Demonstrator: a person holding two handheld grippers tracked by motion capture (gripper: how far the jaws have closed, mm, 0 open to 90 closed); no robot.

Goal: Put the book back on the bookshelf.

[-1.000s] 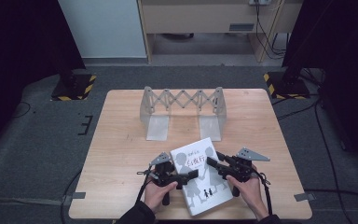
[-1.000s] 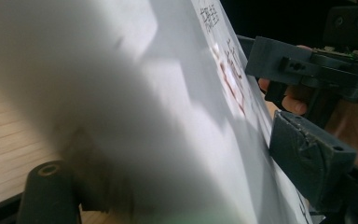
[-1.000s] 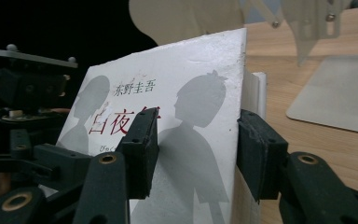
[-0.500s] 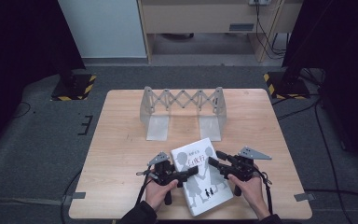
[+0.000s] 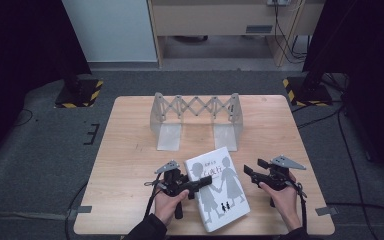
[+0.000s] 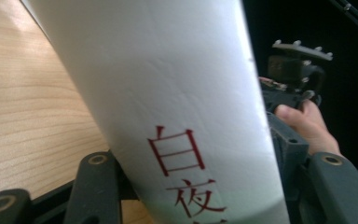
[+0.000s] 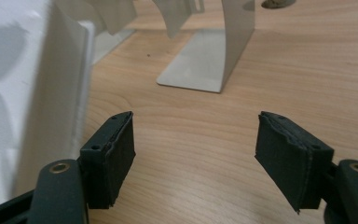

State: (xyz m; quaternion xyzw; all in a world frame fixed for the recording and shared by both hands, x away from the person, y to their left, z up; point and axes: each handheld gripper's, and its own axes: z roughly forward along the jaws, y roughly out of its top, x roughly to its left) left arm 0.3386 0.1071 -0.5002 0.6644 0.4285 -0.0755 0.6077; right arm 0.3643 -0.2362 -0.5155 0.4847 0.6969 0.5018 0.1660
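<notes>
A white book with grey figure silhouettes and red characters lies at the table's front middle. My left gripper is shut on its left edge; in the left gripper view the white cover rises between the jaws. My right gripper stands open just right of the book, apart from it. In the right gripper view its pads are spread over bare wood, with the book's edge at the left.
A metal expanding book rack stands upright behind the book at the table's middle, and its base plate lies ahead of the right gripper. The person's right hand is visible beyond the book. Bare wooden tabletop lies to the left.
My right gripper has drawn back to the right, off the book's right edge, and stands open. The left gripper keeps its hold on the book.
</notes>
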